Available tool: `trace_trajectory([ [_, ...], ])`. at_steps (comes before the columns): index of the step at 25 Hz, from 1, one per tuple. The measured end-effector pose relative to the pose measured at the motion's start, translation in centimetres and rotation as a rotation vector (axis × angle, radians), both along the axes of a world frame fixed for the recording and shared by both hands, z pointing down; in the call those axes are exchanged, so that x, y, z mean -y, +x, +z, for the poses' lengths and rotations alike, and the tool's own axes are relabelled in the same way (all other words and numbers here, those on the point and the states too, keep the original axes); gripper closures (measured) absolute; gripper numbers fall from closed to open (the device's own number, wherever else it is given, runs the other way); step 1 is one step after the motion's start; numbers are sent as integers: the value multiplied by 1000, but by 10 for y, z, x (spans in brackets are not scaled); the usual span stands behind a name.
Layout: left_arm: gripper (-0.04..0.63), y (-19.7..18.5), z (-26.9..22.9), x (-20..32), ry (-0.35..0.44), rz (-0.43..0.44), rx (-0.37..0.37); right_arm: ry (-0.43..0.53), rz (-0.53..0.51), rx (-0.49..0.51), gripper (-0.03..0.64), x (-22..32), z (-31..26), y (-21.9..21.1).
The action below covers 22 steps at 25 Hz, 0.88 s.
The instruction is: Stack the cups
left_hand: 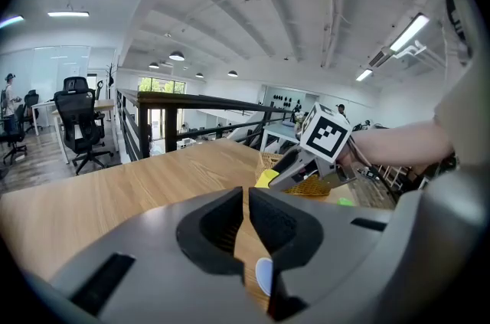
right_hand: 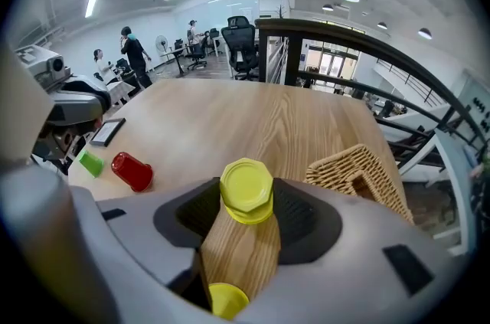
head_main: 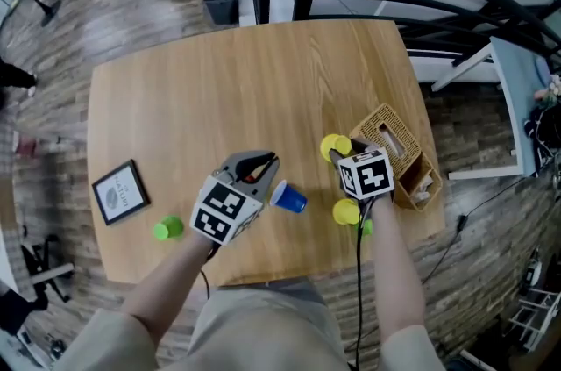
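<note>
A yellow cup stands upside down on the wooden table, between the fingertips of my right gripper. The jaws stand open, close to the cup's sides. In the head view this yellow cup sits just ahead of the right gripper. A second yellow cup lies under that hand. A blue cup lies on its side between the two grippers. My left gripper is shut and holds nothing. A red cup lies beside it. A green cup stands near the front left.
A wicker basket stands right of the right gripper, near the table's right edge. A small framed picture lies at the front left. A small green thing shows by the right hand. Railing and desks lie beyond the far edge.
</note>
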<state>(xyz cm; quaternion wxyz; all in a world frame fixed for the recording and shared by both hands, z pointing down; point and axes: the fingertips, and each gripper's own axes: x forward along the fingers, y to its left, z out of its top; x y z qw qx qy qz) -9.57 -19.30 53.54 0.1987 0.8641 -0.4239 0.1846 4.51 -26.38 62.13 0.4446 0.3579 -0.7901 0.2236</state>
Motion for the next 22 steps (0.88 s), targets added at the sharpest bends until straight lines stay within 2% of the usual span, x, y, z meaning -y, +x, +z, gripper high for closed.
trace_trajectory([
  [8, 552, 1, -35, -15, 65, 4, 3, 140, -26, 21, 385, -30, -81, 9],
  [11, 552, 3, -51, -23, 77, 13, -22, 182, -37, 40, 384, -46, -111, 12],
  [14, 552, 7, -68, -31, 98, 22, -47, 210, -34, 80, 384, -65, -137, 16],
  [22, 552, 11, -94, -65, 139, 37, -29, 262, -68, 129, 385, -131, -181, 24],
])
